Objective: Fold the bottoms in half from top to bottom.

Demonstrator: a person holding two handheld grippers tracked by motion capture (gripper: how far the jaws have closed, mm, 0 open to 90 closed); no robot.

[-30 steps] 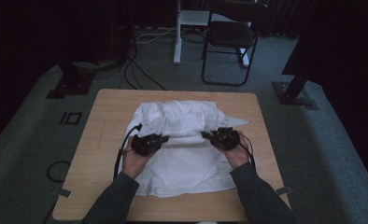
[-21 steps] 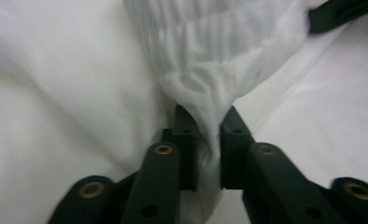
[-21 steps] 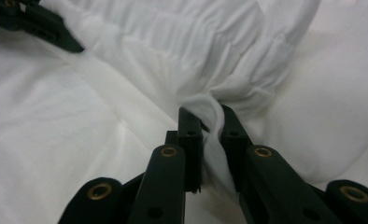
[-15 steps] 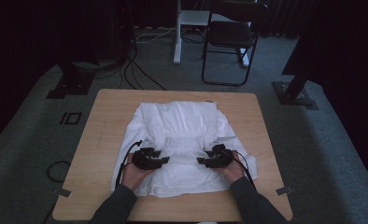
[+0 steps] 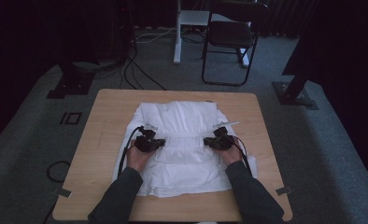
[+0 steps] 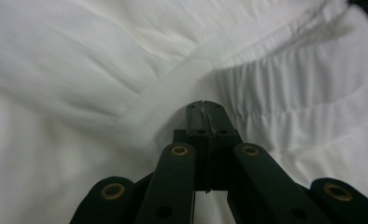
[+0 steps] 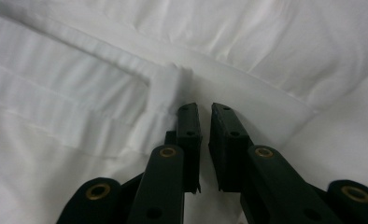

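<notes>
White cloth garment with gathered waistband point(image 5: 184, 140) lies spread at middle of light wooden table point(image 5: 102, 140). Left gripper point(image 5: 159, 142) at left end of waistband, jaws just closing, now fully together, no cloth visible between. Right gripper point(image 5: 208, 142) at right end, jaws just closing, thin gap remains, nothing clearly pinched. For good fold: catch both layers evenly, lift both ends together. Room dim, grey carpet point(image 5: 32, 140), black folding chair point(image 5: 231, 42) beyond far edge.

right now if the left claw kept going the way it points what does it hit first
Most likely the white garment: the left claw, jaws shut, points at a raised fold of cloth just ahead of its tips. Depth is hard to judge, so it may already touch.
</notes>
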